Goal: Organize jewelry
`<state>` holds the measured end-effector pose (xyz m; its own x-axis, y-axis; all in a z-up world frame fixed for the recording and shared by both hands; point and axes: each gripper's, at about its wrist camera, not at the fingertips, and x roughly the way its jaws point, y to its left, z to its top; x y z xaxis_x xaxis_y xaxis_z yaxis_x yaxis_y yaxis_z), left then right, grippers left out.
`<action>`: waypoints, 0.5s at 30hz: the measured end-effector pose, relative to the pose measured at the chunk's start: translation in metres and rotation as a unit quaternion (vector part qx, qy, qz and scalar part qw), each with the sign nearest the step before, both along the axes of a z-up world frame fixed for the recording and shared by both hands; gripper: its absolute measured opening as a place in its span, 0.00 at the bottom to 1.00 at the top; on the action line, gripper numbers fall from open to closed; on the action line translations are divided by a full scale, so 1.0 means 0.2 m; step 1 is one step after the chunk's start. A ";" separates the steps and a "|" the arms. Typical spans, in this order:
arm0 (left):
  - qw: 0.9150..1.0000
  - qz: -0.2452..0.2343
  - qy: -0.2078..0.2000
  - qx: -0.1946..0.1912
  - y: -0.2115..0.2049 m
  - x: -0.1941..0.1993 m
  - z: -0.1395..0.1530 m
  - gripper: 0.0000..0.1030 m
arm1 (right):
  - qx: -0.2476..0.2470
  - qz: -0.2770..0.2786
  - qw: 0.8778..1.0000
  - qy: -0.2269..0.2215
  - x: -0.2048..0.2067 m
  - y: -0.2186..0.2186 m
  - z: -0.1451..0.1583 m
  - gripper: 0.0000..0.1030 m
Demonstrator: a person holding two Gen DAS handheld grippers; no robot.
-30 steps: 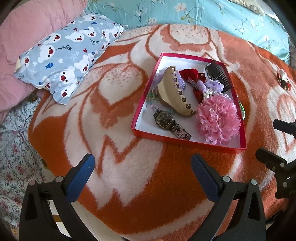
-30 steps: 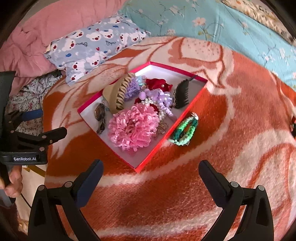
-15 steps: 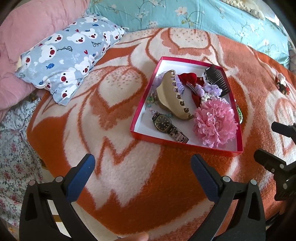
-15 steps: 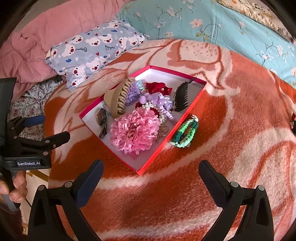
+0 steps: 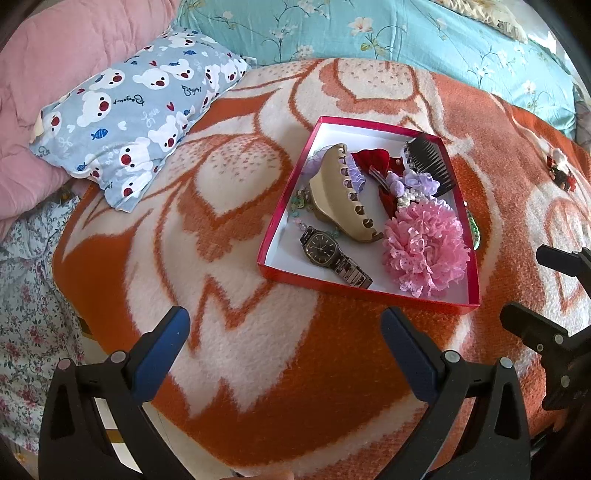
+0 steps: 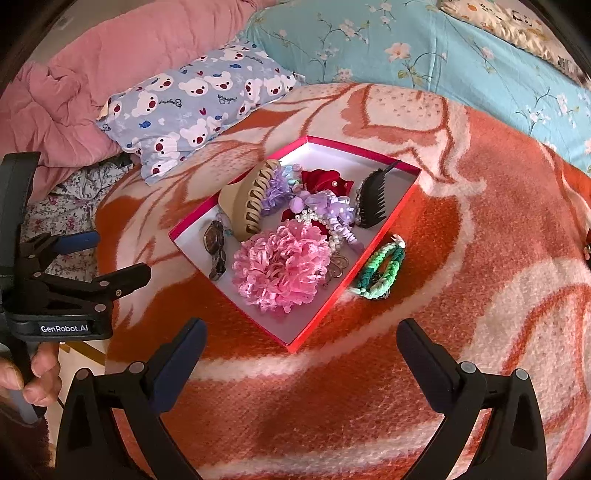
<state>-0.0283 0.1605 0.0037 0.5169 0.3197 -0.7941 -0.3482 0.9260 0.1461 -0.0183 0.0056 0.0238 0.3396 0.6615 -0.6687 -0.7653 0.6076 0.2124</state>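
A red box [image 5: 365, 290] [image 6: 364, 151] lies on the orange and white blanket. It holds a beige claw clip [image 5: 341, 194] [image 6: 251, 201], a watch [image 5: 325, 249] [image 6: 215, 243], a pink flower scrunchie [image 5: 426, 247] [image 6: 282, 264], a black comb [image 5: 430, 160] [image 6: 373, 201], a red bow and purple and pearl pieces. A green braided bracelet [image 6: 380, 271] lies outside the box against its right wall. A small red ornament [image 5: 561, 168] lies far right on the blanket. My left gripper [image 5: 282, 338] and right gripper [image 6: 301, 349] are open and empty, near the blanket's front edge, short of the box.
A bear-print pillow [image 5: 136, 110] [image 6: 195, 107] and a pink quilt [image 6: 92, 74] lie at the back left. A teal floral sheet [image 5: 369, 33] runs along the back. Floral cloth [image 5: 26, 302] hangs off the bed's left edge.
Both grippers have drawn back and risen slightly, so the box looks a little smaller and farther. Nothing on the blanket has moved.
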 end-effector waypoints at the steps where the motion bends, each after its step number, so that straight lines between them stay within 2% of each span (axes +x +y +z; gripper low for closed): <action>1: 1.000 0.000 0.000 0.000 0.00 0.00 0.00 1.00 | 0.001 0.000 1.000 -0.001 0.00 0.00 0.00 1.00; 15: 1.000 0.003 -0.005 0.001 0.01 0.00 0.01 1.00 | 0.011 0.002 1.000 -0.007 -0.01 0.00 0.03 1.00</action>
